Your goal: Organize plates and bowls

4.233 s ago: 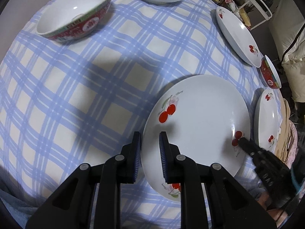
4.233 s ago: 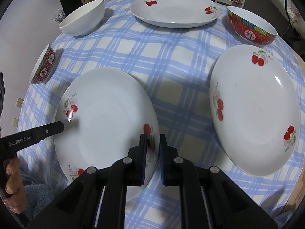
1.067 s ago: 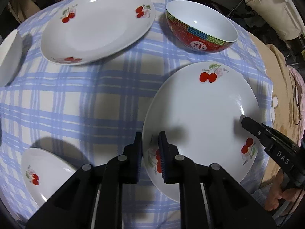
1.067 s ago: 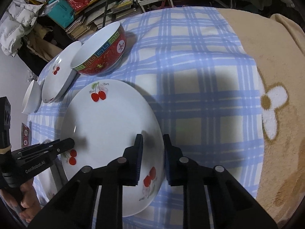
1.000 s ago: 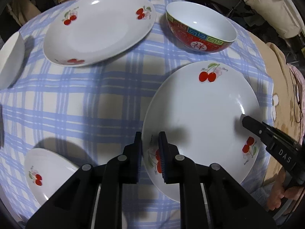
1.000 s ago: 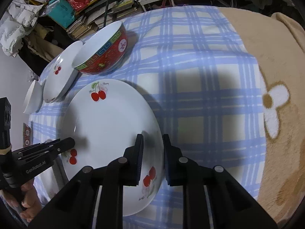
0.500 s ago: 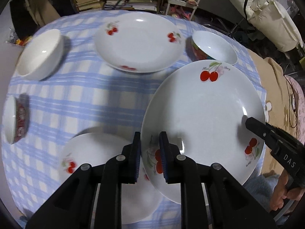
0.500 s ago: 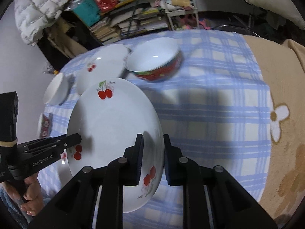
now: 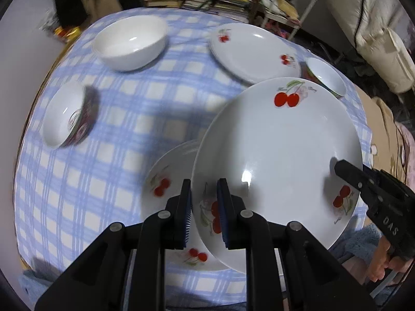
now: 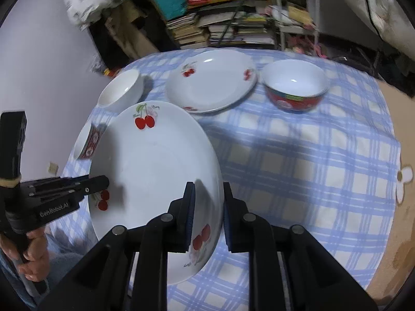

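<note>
Two grippers — left gripper (image 9: 204, 216), right gripper (image 10: 207, 216) — clamp plate (image 9: 280, 155); lower plate (image 9: 168, 181) half-hidden.

Left tongs (image 9: 204, 202) clamp rim of cherry plate (image 9: 280, 155) — raised above second plate (image 9: 168, 181) on checked cloth (image 9: 77, 181).

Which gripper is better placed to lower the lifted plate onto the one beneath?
Left gripper: it clamps the white cherry-print plate on the rim overlapping the lower cherry plate; the right gripper holds the far rim.
</note>
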Available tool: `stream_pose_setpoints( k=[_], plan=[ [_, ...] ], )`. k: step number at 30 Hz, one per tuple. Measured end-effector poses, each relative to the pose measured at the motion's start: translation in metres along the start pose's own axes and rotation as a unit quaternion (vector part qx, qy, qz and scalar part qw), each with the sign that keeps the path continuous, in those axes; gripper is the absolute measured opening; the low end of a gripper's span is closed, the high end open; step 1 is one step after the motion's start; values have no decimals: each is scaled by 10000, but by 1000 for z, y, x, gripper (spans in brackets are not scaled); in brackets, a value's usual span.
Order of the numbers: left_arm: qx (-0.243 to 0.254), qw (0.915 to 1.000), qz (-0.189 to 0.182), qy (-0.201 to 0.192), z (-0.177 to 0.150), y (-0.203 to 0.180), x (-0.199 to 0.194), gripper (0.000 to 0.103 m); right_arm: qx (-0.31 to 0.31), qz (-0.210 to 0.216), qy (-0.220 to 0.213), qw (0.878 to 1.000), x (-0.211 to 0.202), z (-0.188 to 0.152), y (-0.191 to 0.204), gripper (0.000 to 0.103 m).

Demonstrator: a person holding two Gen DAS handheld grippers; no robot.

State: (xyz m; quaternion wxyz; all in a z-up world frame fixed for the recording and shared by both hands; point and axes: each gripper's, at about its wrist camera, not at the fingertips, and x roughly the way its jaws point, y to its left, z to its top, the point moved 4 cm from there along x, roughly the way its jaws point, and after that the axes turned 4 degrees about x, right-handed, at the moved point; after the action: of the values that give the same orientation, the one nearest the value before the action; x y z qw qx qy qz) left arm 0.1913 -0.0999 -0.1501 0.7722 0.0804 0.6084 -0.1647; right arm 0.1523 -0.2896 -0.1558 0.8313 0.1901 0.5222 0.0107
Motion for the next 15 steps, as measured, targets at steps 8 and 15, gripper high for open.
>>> stream_pose_setpoints(
  k=[8, 15],
  plan=[
    [-358, 9989, 311, -57, -32, 36, -1, 20, -434, 159, 117, 9989, 15, -18, 37, 22],
    [-724, 9972, 200, 44, -57, 56, 14, 19, -349, 353, 124, 9987, 32, -42, 48, 21]
  ],
)
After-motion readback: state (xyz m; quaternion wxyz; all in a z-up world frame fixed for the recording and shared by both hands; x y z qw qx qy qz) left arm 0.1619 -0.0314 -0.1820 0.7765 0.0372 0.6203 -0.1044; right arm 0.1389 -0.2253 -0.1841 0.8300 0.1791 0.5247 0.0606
